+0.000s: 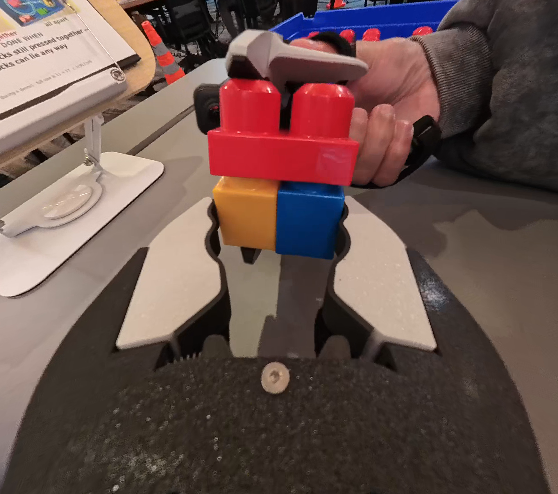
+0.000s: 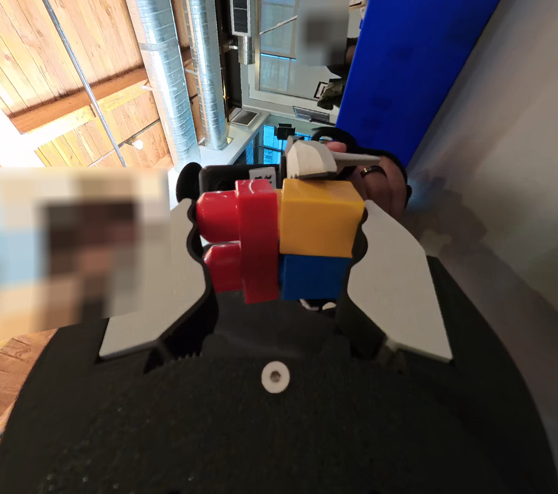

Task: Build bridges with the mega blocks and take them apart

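A small assembly is held above the grey table [image 1: 471, 253]: a red two-stud block [image 1: 282, 158] sits on a yellow block [image 1: 246, 214] and a blue block [image 1: 308, 220], which stand side by side. My left gripper [image 1: 278, 217] is shut on the yellow and blue blocks from their outer sides. My right gripper [image 2: 279, 233] is shut on the same assembly. One finger [image 2: 184, 241] presses the red block's [image 2: 258, 241] studs, the other [image 2: 389, 253] the bases of the yellow block [image 2: 320, 217] and blue block [image 2: 314, 277]. In the left wrist view its upper finger [image 1: 305, 60] lies over the studs.
A blue bin [image 1: 377, 16] holding red blocks stands behind the right hand [image 1: 392, 105]. An instruction sheet [image 1: 45, 36] on a white stand [image 1: 78, 208] is at the left. An orange cone [image 1: 164, 57] stands beyond the table edge.
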The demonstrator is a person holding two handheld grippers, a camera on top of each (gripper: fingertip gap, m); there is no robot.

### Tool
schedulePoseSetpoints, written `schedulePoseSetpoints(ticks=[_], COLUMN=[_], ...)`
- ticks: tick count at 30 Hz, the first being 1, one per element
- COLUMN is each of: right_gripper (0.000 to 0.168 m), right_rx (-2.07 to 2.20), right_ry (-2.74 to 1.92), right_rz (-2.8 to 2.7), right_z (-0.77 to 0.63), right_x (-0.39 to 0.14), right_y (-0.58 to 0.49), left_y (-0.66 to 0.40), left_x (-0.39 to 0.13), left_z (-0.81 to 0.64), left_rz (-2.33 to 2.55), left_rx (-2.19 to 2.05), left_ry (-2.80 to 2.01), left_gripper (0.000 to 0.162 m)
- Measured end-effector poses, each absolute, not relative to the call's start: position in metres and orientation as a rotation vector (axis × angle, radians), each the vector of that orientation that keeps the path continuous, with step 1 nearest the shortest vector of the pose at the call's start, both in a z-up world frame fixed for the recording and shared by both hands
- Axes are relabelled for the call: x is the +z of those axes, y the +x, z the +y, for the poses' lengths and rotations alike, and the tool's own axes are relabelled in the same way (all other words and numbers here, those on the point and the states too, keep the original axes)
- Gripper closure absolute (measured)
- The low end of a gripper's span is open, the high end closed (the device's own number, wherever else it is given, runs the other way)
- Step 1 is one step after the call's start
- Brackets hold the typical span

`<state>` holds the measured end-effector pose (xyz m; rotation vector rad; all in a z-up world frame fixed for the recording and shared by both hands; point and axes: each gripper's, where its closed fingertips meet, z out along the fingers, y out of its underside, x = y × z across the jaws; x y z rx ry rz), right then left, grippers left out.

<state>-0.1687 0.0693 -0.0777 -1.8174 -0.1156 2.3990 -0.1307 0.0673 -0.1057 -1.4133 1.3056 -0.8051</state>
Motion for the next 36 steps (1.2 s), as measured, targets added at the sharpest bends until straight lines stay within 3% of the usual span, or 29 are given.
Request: schedulePoseSetpoints(ticks=[1, 14, 24, 29, 36], right_gripper=[0.065, 0.059, 0.062, 0.062, 0.078], right_rx=[2.373, 2.035, 2.260, 2.112, 1.743], right_ry=[-1.840, -2.123, -1.938, -2.030, -2.187], right_rz=[-0.111, -0.332, -0.148, -0.162, -0.354], right_z=[0.070, 0.063, 0.071, 0.075, 0.082], right_x=[-0.082, -0.104, -0.088, -0.103, -0.087], right_y=[-0.168, -0.173, -0.171, -0.166, -0.145], left_y=[-0.131, -0.127, -0.127, -0.128, -0.133], left_x=[-0.108, -0.129, -0.114, -0.130, -0.126], left_z=[0.068, 0.064, 0.064, 0.072, 0.084], left_rz=[1.314, 1.412, 1.344, 1.378, 1.312], left_rx=[-0.783, -0.680, -0.785, -0.681, -0.671], left_ry=[-1.417, -1.464, -1.452, -1.488, -1.515], left_gripper=[0.087, 0.088, 0.088, 0.088, 0.088])
